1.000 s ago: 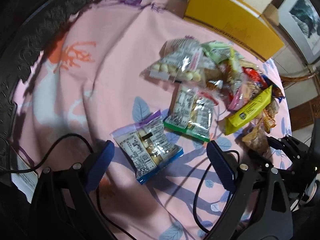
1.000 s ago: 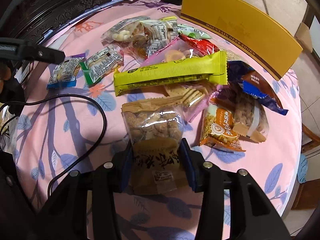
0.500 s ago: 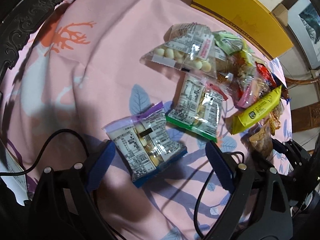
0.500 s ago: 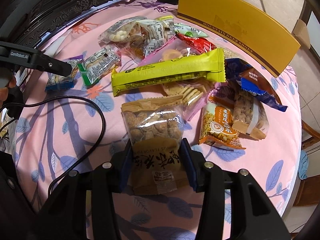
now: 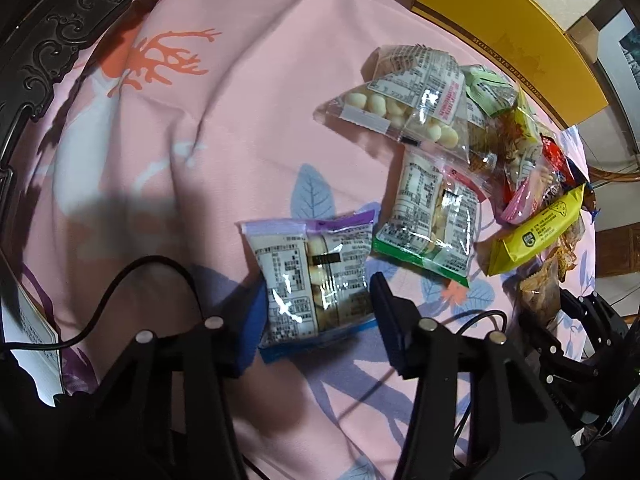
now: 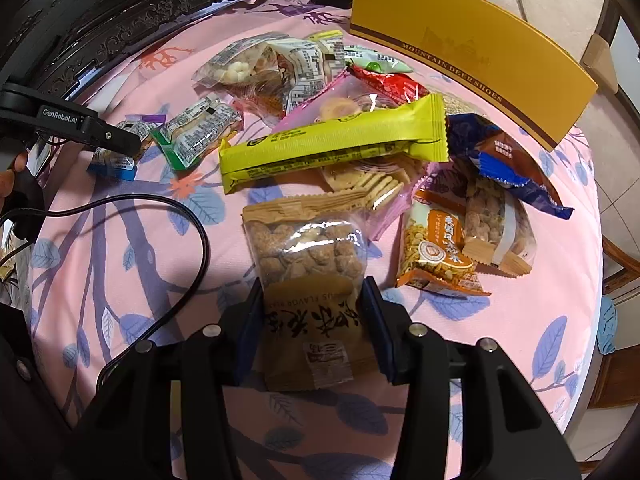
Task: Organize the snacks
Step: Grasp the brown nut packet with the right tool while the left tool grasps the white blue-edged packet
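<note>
On the pink-clothed worktop [image 6: 520, 320], the right hand-held gripper [image 6: 312, 320] clamps a brown snack pouch [image 6: 308, 280]; the left hand-held gripper [image 5: 316, 312], its jaws having just been closing, presses a blue-edged biscuit packet [image 5: 316, 280] beside the snack pile [image 6: 360, 120]

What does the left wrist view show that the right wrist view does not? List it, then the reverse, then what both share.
Only the left wrist view: the left gripper from behind, its jaws just closed onto the blue-edged snack pack, and a white paper at the table edge.
Only the right wrist view: the right gripper clamped on the brown snack bag, the orange peanut pack, the dark blue wrapper.
Both: the yellow bar, green-edged pack, yellow box, pink cloth.
</note>
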Demonstrator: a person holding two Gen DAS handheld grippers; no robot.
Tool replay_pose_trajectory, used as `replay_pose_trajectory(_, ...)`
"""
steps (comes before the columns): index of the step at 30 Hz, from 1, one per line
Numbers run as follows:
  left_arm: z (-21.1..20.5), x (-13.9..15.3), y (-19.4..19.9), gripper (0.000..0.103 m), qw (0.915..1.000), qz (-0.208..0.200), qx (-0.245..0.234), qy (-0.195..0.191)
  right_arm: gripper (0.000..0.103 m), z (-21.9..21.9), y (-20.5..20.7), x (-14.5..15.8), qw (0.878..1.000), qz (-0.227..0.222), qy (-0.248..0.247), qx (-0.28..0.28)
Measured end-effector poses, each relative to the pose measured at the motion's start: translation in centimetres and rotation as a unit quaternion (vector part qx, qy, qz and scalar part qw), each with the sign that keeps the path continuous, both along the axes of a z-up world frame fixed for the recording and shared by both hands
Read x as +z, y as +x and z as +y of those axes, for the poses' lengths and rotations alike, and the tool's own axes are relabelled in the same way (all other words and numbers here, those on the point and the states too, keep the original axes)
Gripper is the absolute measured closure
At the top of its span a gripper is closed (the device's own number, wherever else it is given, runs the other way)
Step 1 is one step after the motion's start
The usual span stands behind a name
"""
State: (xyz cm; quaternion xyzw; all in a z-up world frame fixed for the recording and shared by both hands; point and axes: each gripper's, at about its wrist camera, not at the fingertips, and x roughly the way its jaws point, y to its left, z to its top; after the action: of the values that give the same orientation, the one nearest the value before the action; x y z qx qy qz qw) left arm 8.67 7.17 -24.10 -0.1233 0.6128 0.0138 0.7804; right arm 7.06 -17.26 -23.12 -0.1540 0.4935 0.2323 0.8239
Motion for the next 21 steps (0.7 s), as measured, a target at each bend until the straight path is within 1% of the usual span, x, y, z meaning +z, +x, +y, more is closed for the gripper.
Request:
replay_pose_trajectory(5,0.1,0.7,-0.7,0.055,0.9998,-0.017,-0.012,0.001,0.059,0.2,-0.4,0.3,1.000,-0.008,-0.010,0.002)
replay_pose_trajectory(13,0.1,2.6,-1.0,0.055,0.9984,-0.054,-0.012,-0.013,0.061,-1.2,-1.1,1.6,1.000,-0.015,-0.003,-0.015)
replay_pose_trajectory(18,0.0,4.5,-0.9,0.055,0.9965,-0.080,-0.015,-0.018,0.062,-1.6,-1.4,3.1,0.999,-0.030,0.005,-0.022)
replay_pose_trajectory(21,0.0,6.1,-0.4,0.055,0.9946,-0.100,-0.017,-0.023,0.062,-2.0,-1.3,4.8,0.998,-0.048,0.015,-0.032)
